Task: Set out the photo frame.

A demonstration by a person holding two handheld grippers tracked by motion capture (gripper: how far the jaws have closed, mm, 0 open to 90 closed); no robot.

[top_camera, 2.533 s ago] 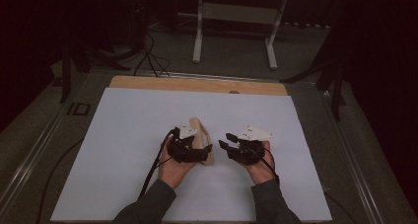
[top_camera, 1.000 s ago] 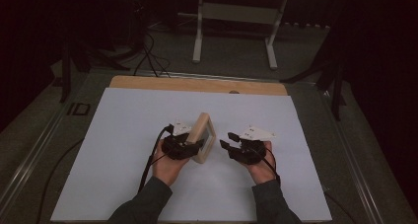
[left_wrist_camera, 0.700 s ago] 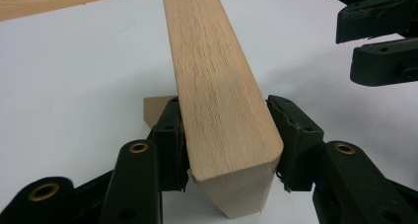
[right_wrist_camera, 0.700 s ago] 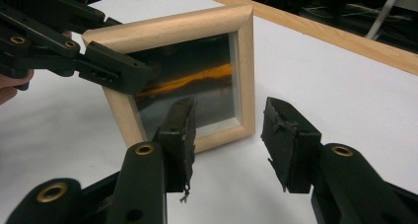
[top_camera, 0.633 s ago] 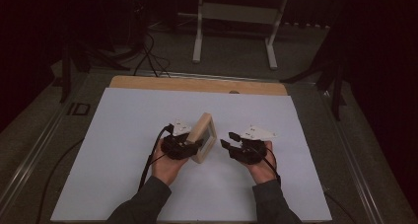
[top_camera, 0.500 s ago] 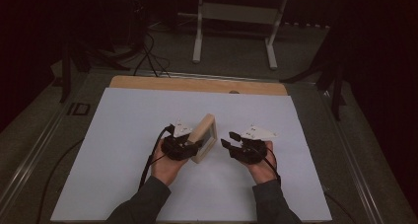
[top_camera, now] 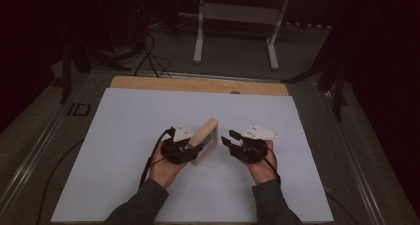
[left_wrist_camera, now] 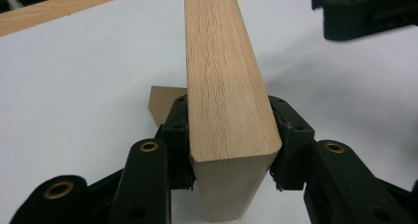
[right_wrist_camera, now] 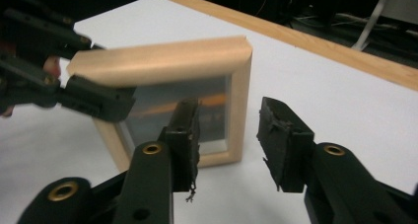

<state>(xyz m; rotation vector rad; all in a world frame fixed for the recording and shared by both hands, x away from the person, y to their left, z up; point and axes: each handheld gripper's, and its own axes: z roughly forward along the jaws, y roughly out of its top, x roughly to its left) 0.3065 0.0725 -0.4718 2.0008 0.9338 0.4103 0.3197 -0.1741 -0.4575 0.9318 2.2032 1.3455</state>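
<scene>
Wooden picture frame stood on edge at mid-table, pinched by one gripper.

The left gripper has its jaws clamped across the wooden picture frame at its near rim. The right gripper sits just beside the frame's glass face, jaws parted and holding nothing. The white table sheet lies bare all round, its wooden far edge well apart.

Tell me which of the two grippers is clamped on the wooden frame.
The left gripper: its jaws pinch the top edge of the wooden picture frame. The right gripper is open beside it, holding nothing.
</scene>
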